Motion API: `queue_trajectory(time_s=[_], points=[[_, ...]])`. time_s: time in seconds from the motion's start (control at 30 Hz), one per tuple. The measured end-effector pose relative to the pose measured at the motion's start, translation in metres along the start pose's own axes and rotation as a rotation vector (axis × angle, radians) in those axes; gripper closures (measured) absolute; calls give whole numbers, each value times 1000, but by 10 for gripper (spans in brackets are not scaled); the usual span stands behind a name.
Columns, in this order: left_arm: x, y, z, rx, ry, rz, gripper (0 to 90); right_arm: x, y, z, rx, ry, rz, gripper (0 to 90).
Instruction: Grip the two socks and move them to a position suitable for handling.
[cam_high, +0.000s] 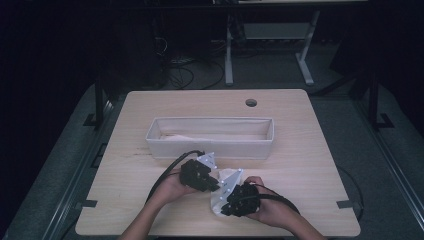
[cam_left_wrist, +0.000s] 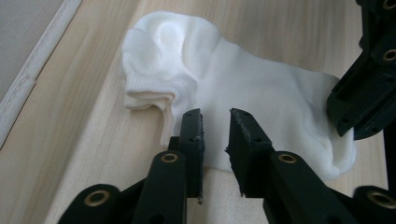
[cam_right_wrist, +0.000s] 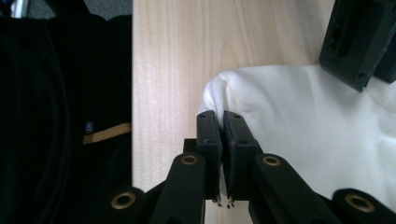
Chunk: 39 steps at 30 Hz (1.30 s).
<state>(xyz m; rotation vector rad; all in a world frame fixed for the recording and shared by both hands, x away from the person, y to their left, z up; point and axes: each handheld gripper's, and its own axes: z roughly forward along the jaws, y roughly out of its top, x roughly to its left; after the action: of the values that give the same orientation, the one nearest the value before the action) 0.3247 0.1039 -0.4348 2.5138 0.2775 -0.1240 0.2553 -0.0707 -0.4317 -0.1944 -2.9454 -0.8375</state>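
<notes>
**White sock on table, both grippers at it**

Table (cam_high: 310, 165): pale wood-grain top, rounded corners, one round cable hole (cam_high: 251, 102) near the far edge. Dark floor and metal desk legs beyond it.

Bin (cam_high: 210, 148): long, shallow, rectangular, off-white fabric walls, open top. Sits across the middle of the table, just beyond the hands. Some pale cloth lies inside at its left end; cannot tell what it is.

Sock (cam_left_wrist: 261, 93): white knit, soft, short ankle type, lying flat on the wood at the near side of the table, between the two grippers and in front of the bin. Ribbed cuff and rounded heel bulge at one end; fine knit texture over the flat part. In the high view it shows as a small white patch partly covered by both grippers.

Left gripper (cam_left_wrist: 215, 116): black jaws narrowed to a small gap, tips set down over the sock's near edge; fabric lies in the gap, pads not seen pressing on it.

Right gripper (cam_right_wrist: 219, 116): jaws nearly together, pinching a folded edge of the sock at its corner, close to the table's near edge. The person's dark clothing fills the left of that view.
</notes>
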Motion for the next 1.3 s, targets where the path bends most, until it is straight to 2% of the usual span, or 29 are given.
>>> queue_trajectory(time_s=[0.33, 0.73, 0.87, 0.93, 1.07, 1.2, 1.3], points=[[-5, 5, 6, 1, -38, 20, 834, 2, 7, -16, -30, -13, -6, 859], [-13, 8, 11, 24, -72, 52, 854, 2, 10, -28, -58, -17, 7, 860], [-15, 8, 17, 48, -80, 61, 854, 2, 9, -27, -59, -13, 10, 860], [-18, 6, 23, 69, -98, 56, 854, 2, 8, -27, -59, -9, 14, 860], [-20, 5, 21, 62, -102, 59, 851, 2, 7, -25, -64, 4, 13, 859], [-19, 6, 12, 33, -91, 70, 843, 3, 8, -26, -63, 6, 14, 859], [-19, 7, 7, 33, -84, 73, 843, 3, 9, -28, -62, 7, 17, 859]])
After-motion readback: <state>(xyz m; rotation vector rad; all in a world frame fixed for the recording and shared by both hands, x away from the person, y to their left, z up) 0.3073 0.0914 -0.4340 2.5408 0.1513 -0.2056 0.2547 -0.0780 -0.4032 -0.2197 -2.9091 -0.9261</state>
